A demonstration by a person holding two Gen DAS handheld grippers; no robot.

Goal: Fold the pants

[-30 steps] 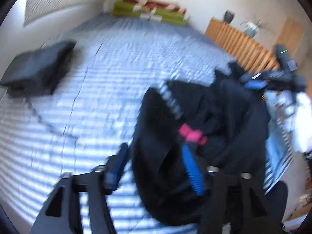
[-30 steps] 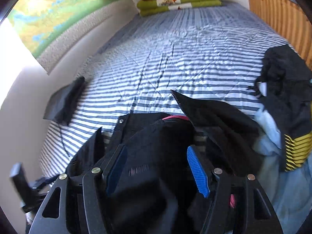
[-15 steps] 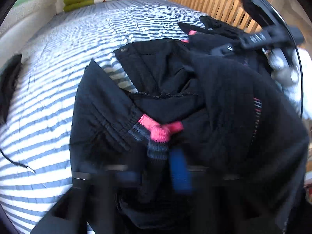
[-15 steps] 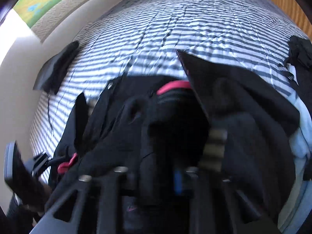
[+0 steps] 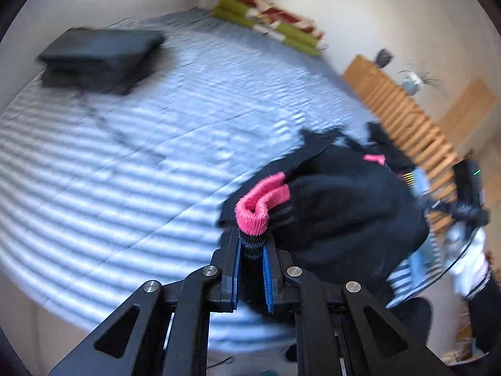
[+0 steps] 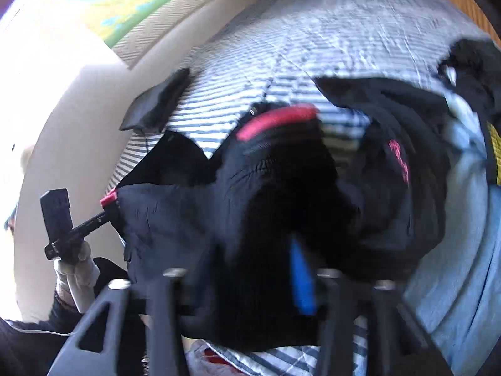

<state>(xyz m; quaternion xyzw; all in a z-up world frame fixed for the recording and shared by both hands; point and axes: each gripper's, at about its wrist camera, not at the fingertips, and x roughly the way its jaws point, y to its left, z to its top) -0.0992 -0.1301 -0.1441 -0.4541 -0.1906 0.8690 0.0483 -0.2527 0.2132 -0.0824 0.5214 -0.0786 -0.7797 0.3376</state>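
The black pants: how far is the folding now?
Done: one dark garment lies folded on the striped bed. In hand: the left gripper, jaws just closing, pinches the pink cuff of the black pants; the right gripper, jaws just opening, has black fabric between them. Left: the pants are bunched, with no neat fold visible.

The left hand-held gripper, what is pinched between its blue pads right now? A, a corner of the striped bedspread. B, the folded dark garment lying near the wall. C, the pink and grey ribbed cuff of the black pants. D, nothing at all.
C: in the left wrist view, the left hand-held gripper has its blue pads pressed on the pink and grey ribbed cuff of the black pants.
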